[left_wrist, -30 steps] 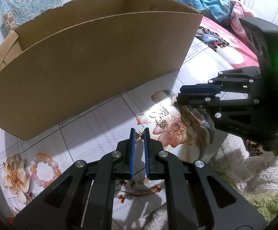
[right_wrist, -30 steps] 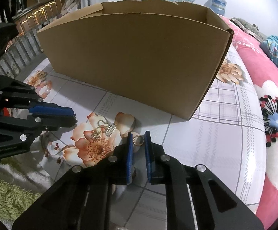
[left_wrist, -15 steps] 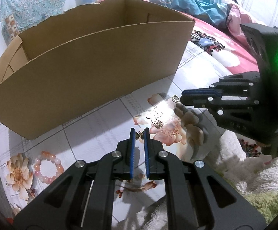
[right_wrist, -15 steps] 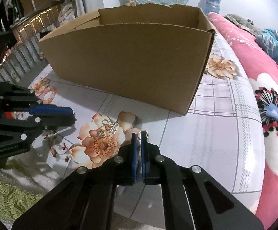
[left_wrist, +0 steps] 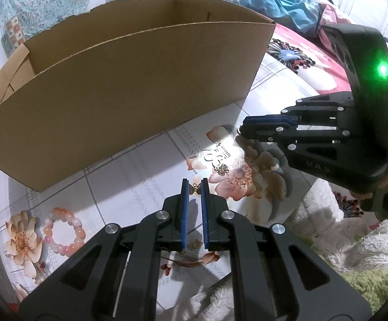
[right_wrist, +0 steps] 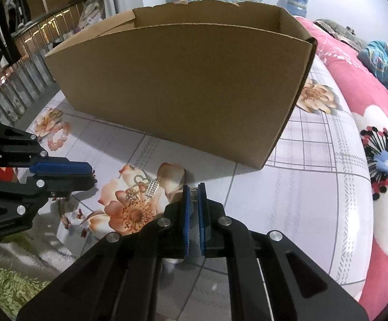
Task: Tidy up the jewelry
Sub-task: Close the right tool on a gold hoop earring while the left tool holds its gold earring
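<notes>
We hold a piece of jewelry in each gripper above the flowered bedsheet (right_wrist: 314, 176), with the open cardboard box (right_wrist: 183, 85) standing just beyond, on the far side. The left gripper (left_wrist: 194, 187) has its jaws drawn narrow on a small gold butterfly charm (left_wrist: 194, 188), pinched right at the tips. The right gripper (right_wrist: 193, 192) has its jaws nearly together on a thin ring-shaped piece (right_wrist: 194, 193), which pokes up between the blue pads.

More jewelry lies on the sheet between the two grippers: a little cluster of charms (right_wrist: 143, 187) on the printed orange flower (one looks like a tiny abacus, another a clover outline). A pink bead bracelet (left_wrist: 64, 230) rests far to the left, near the box's left end.

We judge the next step to be carrying both pieces over the box wall and letting go inside. The risks come from how little is gripped. The butterfly sits at the very tip of the pads, so a jolt or a knock against the cardboard rim could flick it out onto the patterned sheet, where it would be hard to spot. The ring could pivot or slip between the pads if tilted. The two grippers are close, too, and could bump as both swing toward the box.
</notes>
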`<state>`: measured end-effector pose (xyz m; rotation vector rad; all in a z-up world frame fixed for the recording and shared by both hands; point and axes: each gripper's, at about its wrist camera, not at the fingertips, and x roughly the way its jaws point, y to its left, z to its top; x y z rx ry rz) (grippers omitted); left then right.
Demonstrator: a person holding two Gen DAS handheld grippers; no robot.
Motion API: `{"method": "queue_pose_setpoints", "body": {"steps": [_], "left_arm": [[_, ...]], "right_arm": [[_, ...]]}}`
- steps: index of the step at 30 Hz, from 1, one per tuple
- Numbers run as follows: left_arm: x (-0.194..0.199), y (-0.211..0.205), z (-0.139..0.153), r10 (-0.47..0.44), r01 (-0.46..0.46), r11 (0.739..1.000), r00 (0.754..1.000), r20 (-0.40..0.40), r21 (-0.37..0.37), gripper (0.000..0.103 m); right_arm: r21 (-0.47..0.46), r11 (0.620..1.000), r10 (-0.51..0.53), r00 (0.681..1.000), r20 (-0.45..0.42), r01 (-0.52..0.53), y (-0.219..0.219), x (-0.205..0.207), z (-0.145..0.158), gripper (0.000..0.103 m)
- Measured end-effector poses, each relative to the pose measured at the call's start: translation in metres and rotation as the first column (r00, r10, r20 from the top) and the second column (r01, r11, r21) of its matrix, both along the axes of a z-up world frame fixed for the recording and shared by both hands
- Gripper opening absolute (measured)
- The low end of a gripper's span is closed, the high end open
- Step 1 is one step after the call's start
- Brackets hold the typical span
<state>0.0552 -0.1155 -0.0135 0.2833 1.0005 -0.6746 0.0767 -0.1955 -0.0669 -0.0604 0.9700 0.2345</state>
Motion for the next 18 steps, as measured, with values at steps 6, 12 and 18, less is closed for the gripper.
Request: {"method": "queue_pose_setpoints", "body": {"steps": [6, 12, 18], "left_arm": [[0.003, 0.000, -0.003, 0.002, -0.003, 1.000, 1.000, -0.010, -0.002, 0.008], [0.003, -0.001, -0.003, 0.000, 0.000, 1.000, 1.000, -0.012, -0.001, 0.008], [0.003, 0.000, -0.002, 0.005, -0.005, 1.000, 1.000, -0.007, -0.002, 0.008]], "right_arm": [[-0.006, 1.000, 0.003, 1.000, 0.016, -0.003, 0.003, -0.001, 0.006, 0.023], [-0.029, 1.000, 0.012, 1.000, 0.004, -0.012, 0.004, 0.002, -0.003, 0.023], [-0.010, 1.000, 0.016, 1.000, 0.004, -0.016, 0.004, 0.003, -0.005, 0.011]]}}
